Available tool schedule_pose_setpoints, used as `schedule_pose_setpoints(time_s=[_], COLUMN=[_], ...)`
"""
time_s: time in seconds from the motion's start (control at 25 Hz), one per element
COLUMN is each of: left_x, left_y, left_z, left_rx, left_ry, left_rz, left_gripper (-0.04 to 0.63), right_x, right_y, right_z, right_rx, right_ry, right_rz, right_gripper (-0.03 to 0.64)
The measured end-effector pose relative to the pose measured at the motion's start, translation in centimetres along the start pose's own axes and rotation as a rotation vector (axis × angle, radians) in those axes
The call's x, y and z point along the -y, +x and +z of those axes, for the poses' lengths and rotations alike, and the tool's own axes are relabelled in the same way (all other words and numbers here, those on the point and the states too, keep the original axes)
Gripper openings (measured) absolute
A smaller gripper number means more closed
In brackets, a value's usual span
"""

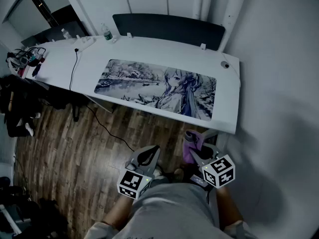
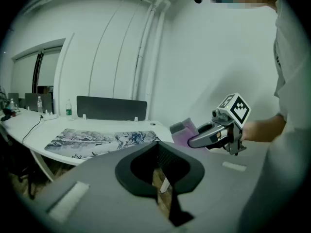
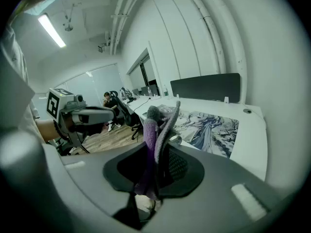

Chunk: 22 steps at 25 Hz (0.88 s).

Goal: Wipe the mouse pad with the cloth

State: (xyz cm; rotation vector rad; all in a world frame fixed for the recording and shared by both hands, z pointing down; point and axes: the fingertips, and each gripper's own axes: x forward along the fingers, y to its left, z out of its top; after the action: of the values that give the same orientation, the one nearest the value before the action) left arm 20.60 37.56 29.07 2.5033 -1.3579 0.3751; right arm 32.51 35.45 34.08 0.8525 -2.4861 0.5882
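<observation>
The purple cloth [image 3: 151, 125] stands bunched upright, pinched in the closed jaws of the right gripper [image 1: 198, 152], down by the person's waist and well short of the desk [image 1: 227, 101]. I'd guess so narrow a pinch could let it drag free mid-stroke, or shove the mouse pad [image 1: 157, 87] askew. The pad lies flat near the desk's front edge, its long axis running along the desk, left to right. The left gripper [image 1: 146, 159] is closed on nothing.
</observation>
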Motion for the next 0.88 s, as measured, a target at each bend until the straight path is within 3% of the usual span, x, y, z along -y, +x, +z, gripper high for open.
schedule_pose_setpoints(time_s=[0.6, 0.88], left_x=[-1.9, -3.4], left_y=[-2.2, -3.9], left_z=[0.1, -0.7], left_rx=[0.022, 0.036], left_ry=[-0.001, -0.014], left_rz=[-0.051, -0.076], left_gripper=[0.020, 0.020], right_x=[-2.8, -3.9], right_y=[0.9, 1.1], right_z=[1.4, 1.7], right_rx=[0.038, 0.053], right_ry=[0.031, 0.041], right_rz=[-0.033, -0.092], right_gripper=[0.089, 0.089])
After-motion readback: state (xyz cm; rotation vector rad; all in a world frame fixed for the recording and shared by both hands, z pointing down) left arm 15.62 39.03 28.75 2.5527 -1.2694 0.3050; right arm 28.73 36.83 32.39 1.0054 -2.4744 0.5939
